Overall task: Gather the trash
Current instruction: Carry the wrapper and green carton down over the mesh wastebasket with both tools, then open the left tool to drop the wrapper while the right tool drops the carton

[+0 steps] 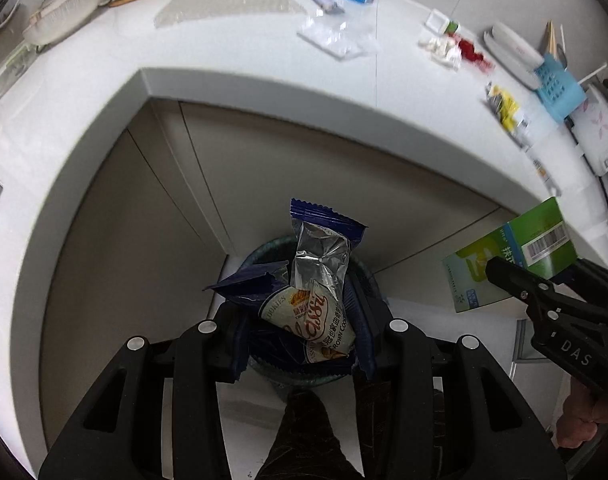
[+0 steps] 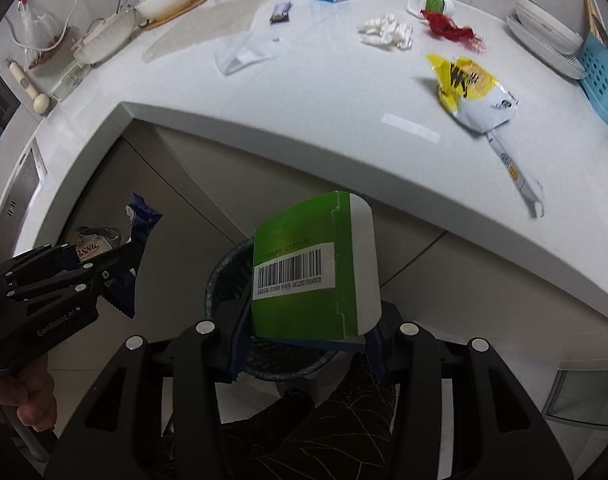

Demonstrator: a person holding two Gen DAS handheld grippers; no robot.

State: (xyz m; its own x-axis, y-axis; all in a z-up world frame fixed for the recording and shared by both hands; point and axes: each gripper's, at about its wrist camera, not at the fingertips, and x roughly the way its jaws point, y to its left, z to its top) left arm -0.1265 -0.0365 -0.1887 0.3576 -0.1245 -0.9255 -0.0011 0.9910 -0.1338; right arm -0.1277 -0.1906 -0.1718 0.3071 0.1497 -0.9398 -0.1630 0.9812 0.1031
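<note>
A: Left wrist view: the wrappers (image 1: 308,280), clamped in the left tool (image 1: 300,332), hang right over the bin (image 1: 264,250).
B: The right tool (image 2: 304,344) grips the green box (image 2: 316,268) above the same bin (image 2: 228,268), below the table (image 2: 304,100).
A: I'd get both centred inside the rim, then let go.

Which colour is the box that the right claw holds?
Green with a white edge; the right wrist view shows it best.
</note>
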